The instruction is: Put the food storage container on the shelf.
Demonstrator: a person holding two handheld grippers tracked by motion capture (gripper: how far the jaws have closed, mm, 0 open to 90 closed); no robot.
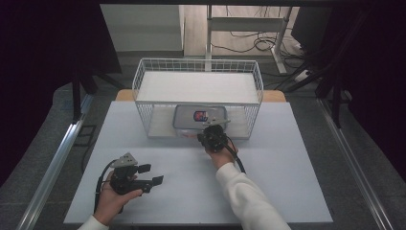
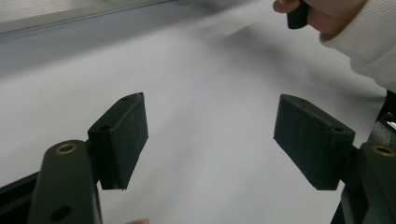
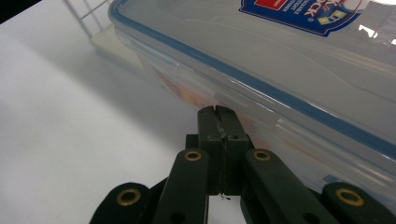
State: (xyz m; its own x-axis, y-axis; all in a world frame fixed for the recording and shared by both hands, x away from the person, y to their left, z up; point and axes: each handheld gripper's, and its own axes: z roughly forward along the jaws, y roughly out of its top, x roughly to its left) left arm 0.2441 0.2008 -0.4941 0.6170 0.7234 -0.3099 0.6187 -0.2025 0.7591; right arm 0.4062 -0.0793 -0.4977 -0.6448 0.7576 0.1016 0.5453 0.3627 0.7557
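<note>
From the high view, my right gripper (image 1: 211, 132) reaches to the open front of the white wire basket (image 1: 197, 65) that stands at the far side of the table (image 1: 287, 182). Inside on the basket's lower level lies a clear plastic container (image 1: 199, 116) with a blue-rimmed lid and a red and blue label, and my right jaws meet its near edge. The basket's upper shelf hangs over the container, and wire walls close it in on both sides. My left gripper (image 1: 151, 175) rests low on the near left of the table, well apart from the basket, pointing to the right.

In the left gripper view, my left jaws stand apart with only bare white table between them; my right hand (image 2: 322, 14) and its white sleeve show at the top right.

In the right gripper view, my right jaws are pressed together, tips at the container's (image 3: 261, 60) side wall just under the lid's blue rim. Whether they pinch a latch there I cannot tell. A basket wire (image 3: 86, 16) stands to the upper left.
</note>
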